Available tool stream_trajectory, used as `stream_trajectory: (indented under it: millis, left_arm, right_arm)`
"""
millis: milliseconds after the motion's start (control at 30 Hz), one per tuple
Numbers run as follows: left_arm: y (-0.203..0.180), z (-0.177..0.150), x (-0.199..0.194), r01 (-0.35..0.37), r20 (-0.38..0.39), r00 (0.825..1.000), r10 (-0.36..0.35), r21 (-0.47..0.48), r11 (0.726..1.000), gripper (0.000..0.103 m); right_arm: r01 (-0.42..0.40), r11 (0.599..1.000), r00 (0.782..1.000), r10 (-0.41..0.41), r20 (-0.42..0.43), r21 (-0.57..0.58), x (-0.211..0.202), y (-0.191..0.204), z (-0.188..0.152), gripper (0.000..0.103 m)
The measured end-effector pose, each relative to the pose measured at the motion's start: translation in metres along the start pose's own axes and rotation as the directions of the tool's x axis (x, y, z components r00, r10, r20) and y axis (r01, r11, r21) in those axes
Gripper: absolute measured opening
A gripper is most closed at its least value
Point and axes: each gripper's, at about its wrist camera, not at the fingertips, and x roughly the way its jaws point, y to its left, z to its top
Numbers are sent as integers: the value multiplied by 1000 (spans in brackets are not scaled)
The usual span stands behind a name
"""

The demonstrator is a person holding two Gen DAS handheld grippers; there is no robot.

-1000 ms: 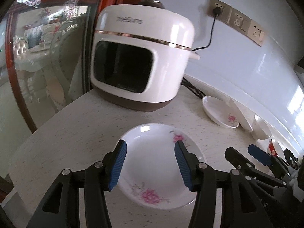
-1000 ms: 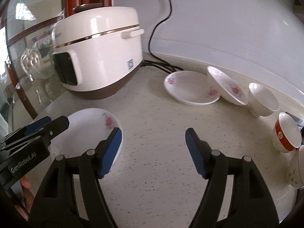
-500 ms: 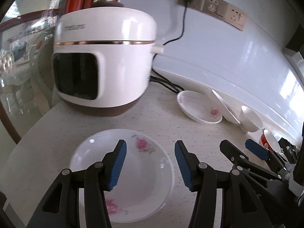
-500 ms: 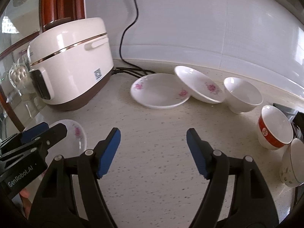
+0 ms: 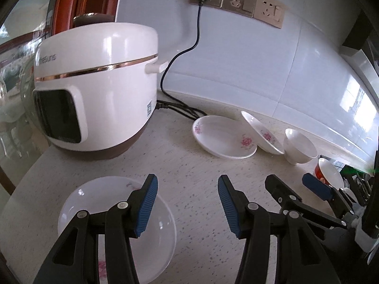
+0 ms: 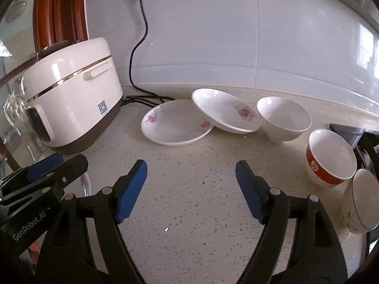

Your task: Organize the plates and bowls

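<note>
A white flowered plate (image 5: pixel 99 215) lies on the counter under my left gripper's left finger. My left gripper (image 5: pixel 186 204) is open and empty above the counter. My right gripper (image 6: pixel 190 189) is open and empty; it also shows in the left wrist view (image 5: pixel 293 187). Further back lie a flat flowered plate (image 6: pixel 175 124), a second flowered plate (image 6: pixel 225 113) tilted on its rim, a white bowl (image 6: pixel 284 118), a red-and-white bowl (image 6: pixel 329 158) and a gold-rimmed bowl (image 6: pixel 362 201) on its side.
A white rice cooker (image 5: pixel 94 90) stands at the back left, its black cord (image 5: pixel 187 47) running to wall sockets (image 5: pixel 236 2). Loose cable lies behind the plates. A dark stove edge (image 6: pixel 355 132) is at the right. Glass and a wooden frame (image 6: pixel 56 11) bound the left.
Both grippers have swung to the right and pulled back. The near plate has slid from between the left fingers to the lower left; the far plates and bowls have come into fuller view.
</note>
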Motion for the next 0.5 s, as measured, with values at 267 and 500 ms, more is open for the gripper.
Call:
stream_trajectory:
  millis: [267,500]
  left_arm:
    - [-13,6,2,11,13,1000,-11,23,1000,54]
    - [-21,7,1,16,18,1000,-16,37,999,55]
  right_arm:
    - [31,999,999,-31,14,29,-2,-13,5,82]
    - [44,998,999,-45,18,54,-2,-20,5,82]
